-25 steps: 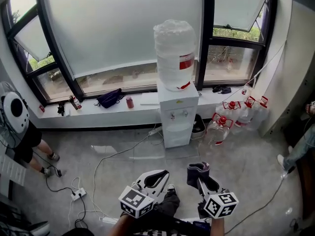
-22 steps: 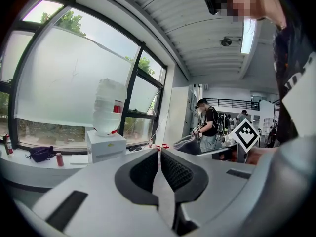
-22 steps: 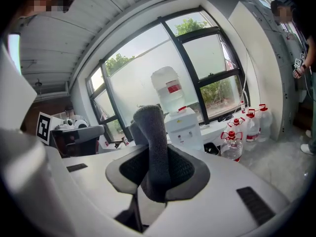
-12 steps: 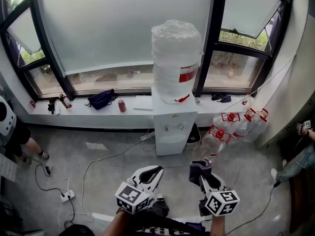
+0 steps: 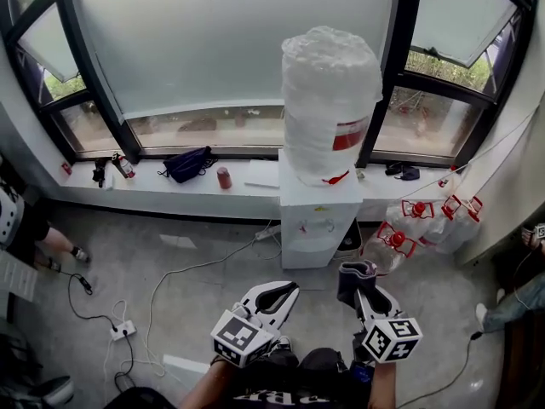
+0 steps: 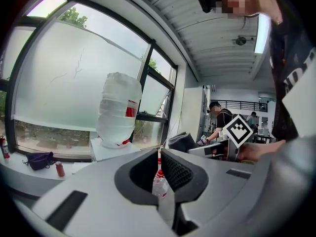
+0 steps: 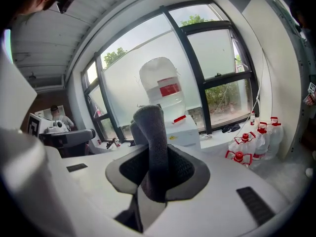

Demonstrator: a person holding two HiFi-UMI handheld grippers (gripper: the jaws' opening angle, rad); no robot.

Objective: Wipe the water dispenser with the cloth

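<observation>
Water dispenser [image 5: 317,220] now sits closer and further right in head view, white cabinet with clear red-labelled bottle [image 5: 330,100] against the window ledge [image 5: 162,192], well ahead of both low-held grippers: right gripper [image 5: 364,298] clamped on dark grey cloth [image 5: 353,275], left gripper [image 5: 288,288] closed, empty.

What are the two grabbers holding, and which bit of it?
The right hand-held gripper pinches a folded dark grey cloth near its lower end; the rest sticks up. The left hand-held gripper holds nothing.
</observation>
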